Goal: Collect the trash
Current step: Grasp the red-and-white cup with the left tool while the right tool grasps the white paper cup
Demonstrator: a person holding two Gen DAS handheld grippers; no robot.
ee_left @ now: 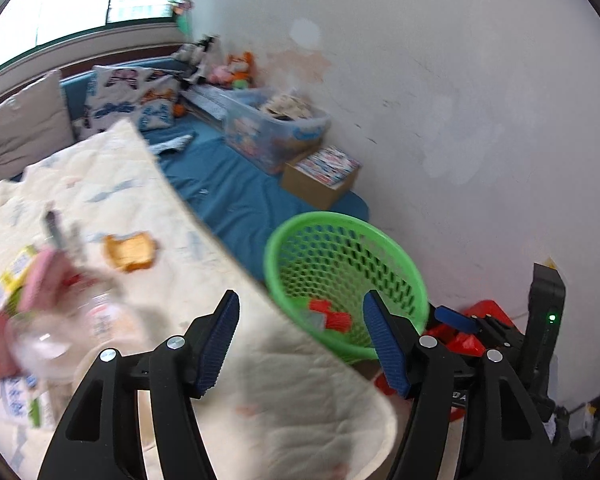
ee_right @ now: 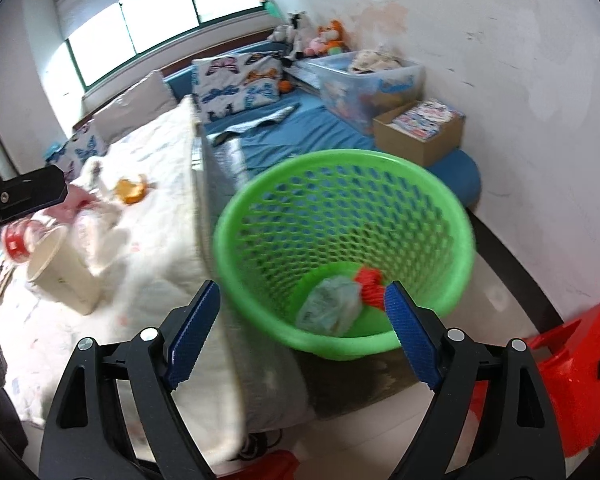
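Note:
A green mesh basket [ee_left: 320, 218] [ee_right: 340, 156] stands on the floor beside the bed and holds a crumpled grey-green bag [ee_right: 332, 300] and a red wrapper [ee_right: 370, 280]. On the cream quilt [ee_left: 260, 400] lie an orange peel [ee_left: 130, 252] [ee_right: 131, 190], a clear bottle with a red cap [ee_left: 60, 332], a white cup [ee_right: 60, 276] and blurred pink and yellow packaging [ee_left: 32, 276]. My left gripper [ee_left: 302, 312] is open and empty over the quilt's edge. My right gripper [ee_right: 303, 292] is open and empty above the basket's near rim.
A red box [ee_right: 580, 360] sits on the floor at the right. Beyond the basket, a cardboard box [ee_right: 420, 132] and a clear storage bin [ee_right: 368, 80] stand on the blue mattress against the white wall. Pillows and soft toys line the headboard.

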